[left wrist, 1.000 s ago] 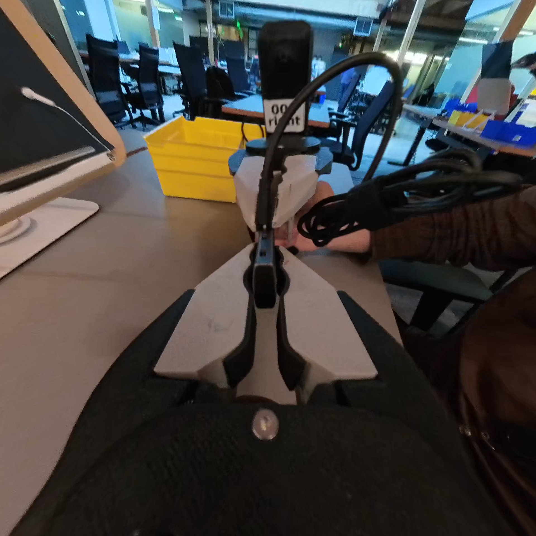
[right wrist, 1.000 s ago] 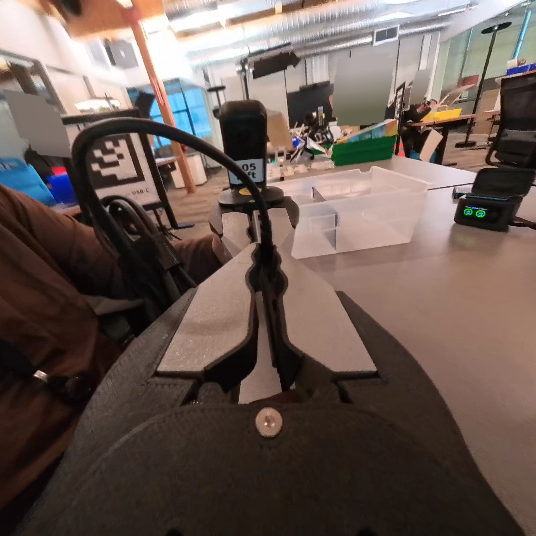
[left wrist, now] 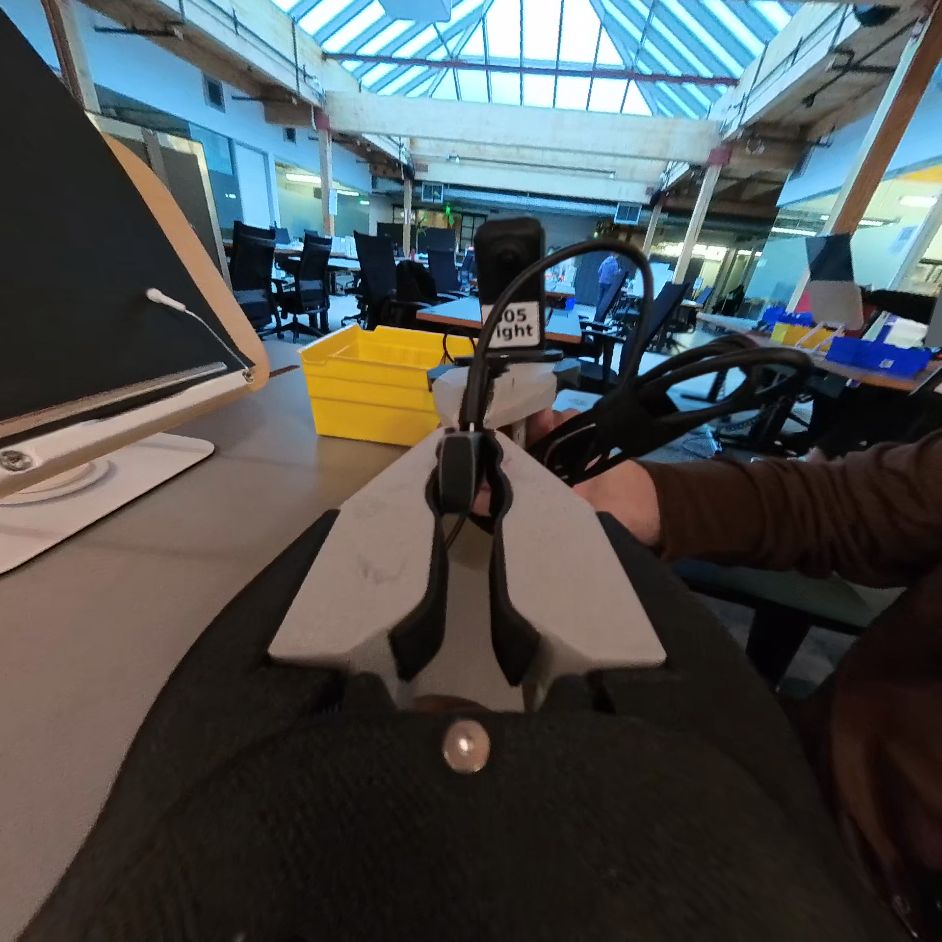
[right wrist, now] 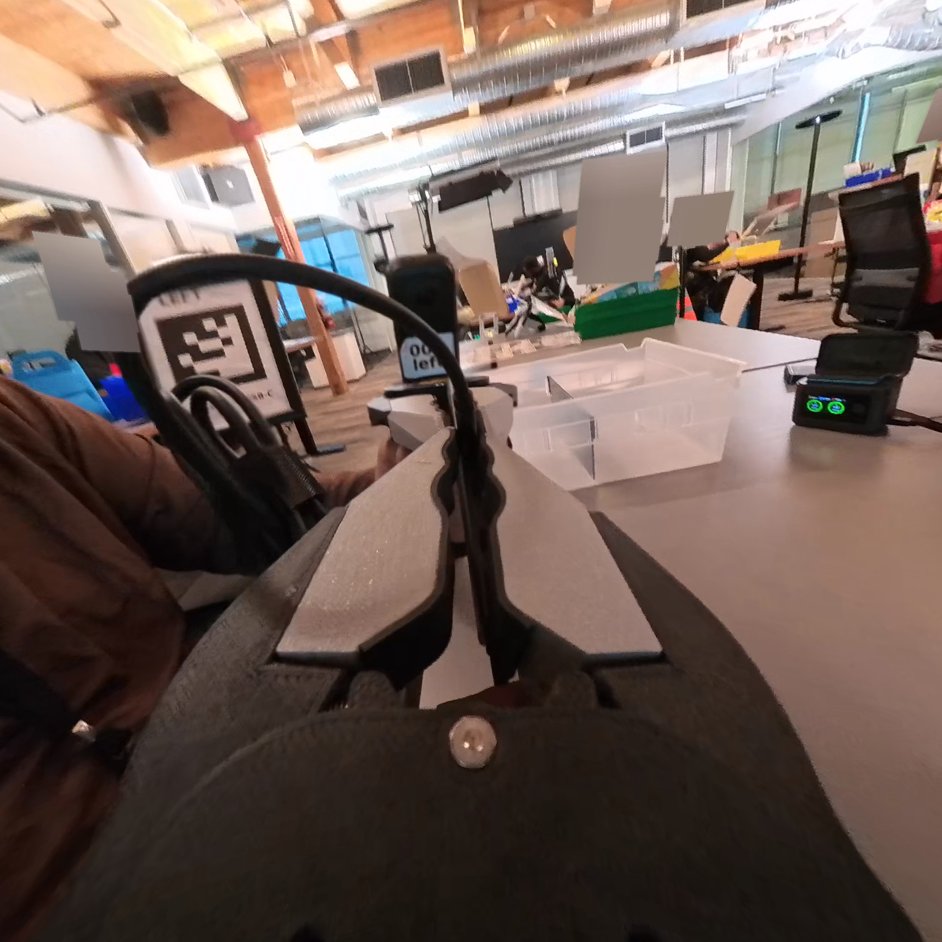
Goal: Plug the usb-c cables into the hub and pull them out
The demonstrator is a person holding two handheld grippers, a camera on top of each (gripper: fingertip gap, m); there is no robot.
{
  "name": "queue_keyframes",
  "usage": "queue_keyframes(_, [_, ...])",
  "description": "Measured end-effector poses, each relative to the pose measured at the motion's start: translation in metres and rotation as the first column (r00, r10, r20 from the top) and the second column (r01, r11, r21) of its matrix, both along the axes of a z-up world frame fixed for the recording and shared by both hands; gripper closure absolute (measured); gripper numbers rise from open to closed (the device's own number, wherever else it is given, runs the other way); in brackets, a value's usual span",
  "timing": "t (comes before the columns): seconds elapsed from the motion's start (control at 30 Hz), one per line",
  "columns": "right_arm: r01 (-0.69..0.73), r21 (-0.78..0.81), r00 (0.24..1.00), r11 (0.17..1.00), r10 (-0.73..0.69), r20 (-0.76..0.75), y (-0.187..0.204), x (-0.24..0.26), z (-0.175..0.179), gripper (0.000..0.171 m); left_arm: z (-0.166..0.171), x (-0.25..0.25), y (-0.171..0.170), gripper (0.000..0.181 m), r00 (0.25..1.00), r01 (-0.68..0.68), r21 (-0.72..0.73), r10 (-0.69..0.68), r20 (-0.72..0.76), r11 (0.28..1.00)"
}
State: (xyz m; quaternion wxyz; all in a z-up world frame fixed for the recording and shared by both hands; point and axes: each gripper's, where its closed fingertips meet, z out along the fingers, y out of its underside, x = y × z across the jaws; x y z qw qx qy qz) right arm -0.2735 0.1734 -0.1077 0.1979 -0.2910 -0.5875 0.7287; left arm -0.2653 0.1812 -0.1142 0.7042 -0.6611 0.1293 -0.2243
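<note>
Grey bench (right wrist: 764,586) in open office, yellow bin (left wrist: 372,392) and clear bin (right wrist: 637,408) near edges; left hand-held gripper (left wrist: 466,459) clamping hub (left wrist: 455,479), right hand-held gripper (right wrist: 466,459) pinching usb-c cable (right wrist: 357,290).

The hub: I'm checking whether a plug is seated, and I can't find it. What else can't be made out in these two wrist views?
- Hub: no view shows it clearly.
- Connector tip: left wrist view, left gripper pinches the black plug; the fingers cover its end.
- Cable in the right gripper: right wrist view, its end is hidden between the fingers.
- Cable bundle: strands overlap, uncountable.
- Charging case: screen too small to read.
</note>
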Motion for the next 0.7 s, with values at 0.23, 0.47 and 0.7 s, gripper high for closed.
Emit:
queue_keyframes(0.23, [0.044,-0.386,0.98,0.921,-0.115,-0.161,0.061,0.018,0.054,0.168,-0.026,0.007,0.01,0.173,0.993,-0.031,-0.06,0.024,-0.112,0.998])
queue_keyframes(0.47, [0.413,0.036,0.909,0.91,-0.41,-0.081,0.084,0.028,0.044,0.167,-0.017,0.001,0.01,0.173,0.977,-0.1,0.032,0.104,-0.188,0.994])
queue_keyframes(0.7, [0.747,0.523,0.565,0.411,-0.807,-0.173,0.217,0.133,0.097,0.167,-0.004,-0.015,0.005,0.174,0.98,-0.146,0.056,0.152,-0.125,0.988])
